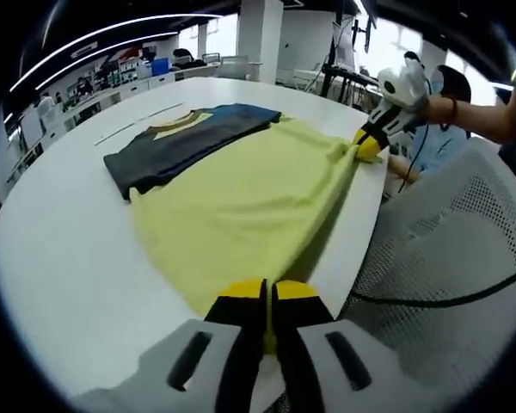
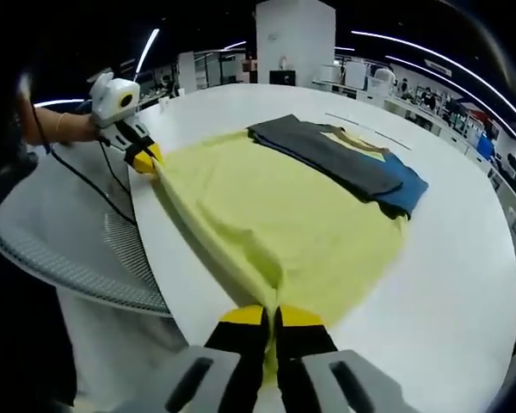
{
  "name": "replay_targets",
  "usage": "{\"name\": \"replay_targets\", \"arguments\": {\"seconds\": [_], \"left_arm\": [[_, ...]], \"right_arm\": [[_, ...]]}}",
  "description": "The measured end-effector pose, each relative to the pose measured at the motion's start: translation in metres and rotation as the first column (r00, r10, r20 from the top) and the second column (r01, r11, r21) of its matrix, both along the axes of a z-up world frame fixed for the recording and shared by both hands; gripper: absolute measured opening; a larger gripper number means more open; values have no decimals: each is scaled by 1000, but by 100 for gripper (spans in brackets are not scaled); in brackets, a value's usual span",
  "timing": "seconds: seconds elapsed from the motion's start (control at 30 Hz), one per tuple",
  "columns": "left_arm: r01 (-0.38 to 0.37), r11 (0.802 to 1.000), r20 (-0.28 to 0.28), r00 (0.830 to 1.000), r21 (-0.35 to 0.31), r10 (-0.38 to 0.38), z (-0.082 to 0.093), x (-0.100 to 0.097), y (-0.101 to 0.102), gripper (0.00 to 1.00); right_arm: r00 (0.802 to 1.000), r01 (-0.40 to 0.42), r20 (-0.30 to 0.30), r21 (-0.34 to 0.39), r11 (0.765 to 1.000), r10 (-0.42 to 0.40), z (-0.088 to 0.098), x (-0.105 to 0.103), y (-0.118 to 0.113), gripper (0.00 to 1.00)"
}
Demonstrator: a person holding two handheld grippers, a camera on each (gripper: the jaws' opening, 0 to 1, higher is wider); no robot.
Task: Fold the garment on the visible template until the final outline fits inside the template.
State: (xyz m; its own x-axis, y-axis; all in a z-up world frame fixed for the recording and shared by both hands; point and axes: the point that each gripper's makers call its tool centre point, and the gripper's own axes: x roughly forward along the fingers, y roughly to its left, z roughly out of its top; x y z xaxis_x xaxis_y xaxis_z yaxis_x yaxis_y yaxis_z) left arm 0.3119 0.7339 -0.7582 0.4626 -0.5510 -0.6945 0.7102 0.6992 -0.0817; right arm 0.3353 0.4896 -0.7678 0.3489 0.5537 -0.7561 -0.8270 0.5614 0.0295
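My surface: white tabletop [image 1: 69, 258], rounded edge | on it: yellow garment [image 1: 241, 198] spread flat, one side at the tabletop's near edge | its dark grey and blue part [image 1: 189, 142] folded over, toward the middle

A pale yellow garment [image 1: 241, 189] with dark grey and blue sections and a yellow collar band lies on a white bench [image 1: 60, 258]; the black fingers [image 1: 241, 335] carry yellow tips.

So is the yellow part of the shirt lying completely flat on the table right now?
No: in the left gripper view the left gripper and right gripper pinch the shirt's yellow edge, which bunches between them.
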Motion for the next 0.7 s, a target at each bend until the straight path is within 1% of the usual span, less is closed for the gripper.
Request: {"name": "replay_targets", "arguments": {"seconds": [0.07,0.17,0.27,0.33,0.43,0.57,0.63,0.7], "left_arm": [[10,1000,-10,1000,4,-10,0,-4,-1,0],[18,1000,-39,999,16,-17,0,-10,-3,0],[27,1000,-52,998,13,-26,2,-16,-5,0],[24,1000,-74,997,19,-22,1,-20,-5,0],[25,999,-89,996,25,-22,0,-24,-5,0],[7,1000,-118,993,7,-6,1,-31,-4,0],[-5,1000,-154,988,-10,3,3,-37,-5,0],[8,1000,-160,987,-17,-11,6,-43,-7,0]], "right_arm": [[1000,-2,-7,-1,1000,2,1,-4,-1,0],[1000,-11,-15,-8,1000,10,2,-11,-2,0],[1000,-18,-18,-20,1000,18,3,-15,-4,0],[999,-22,-26,-16,1000,21,4,-18,-4,0],[999,-31,-43,-10,999,31,6,-26,-3,0],[997,-44,-69,-5,999,43,8,-35,-3,0],[995,-53,-80,-9,999,52,9,-40,-4,0],[994,-67,-89,-20,998,65,9,-46,-5,0]]}}
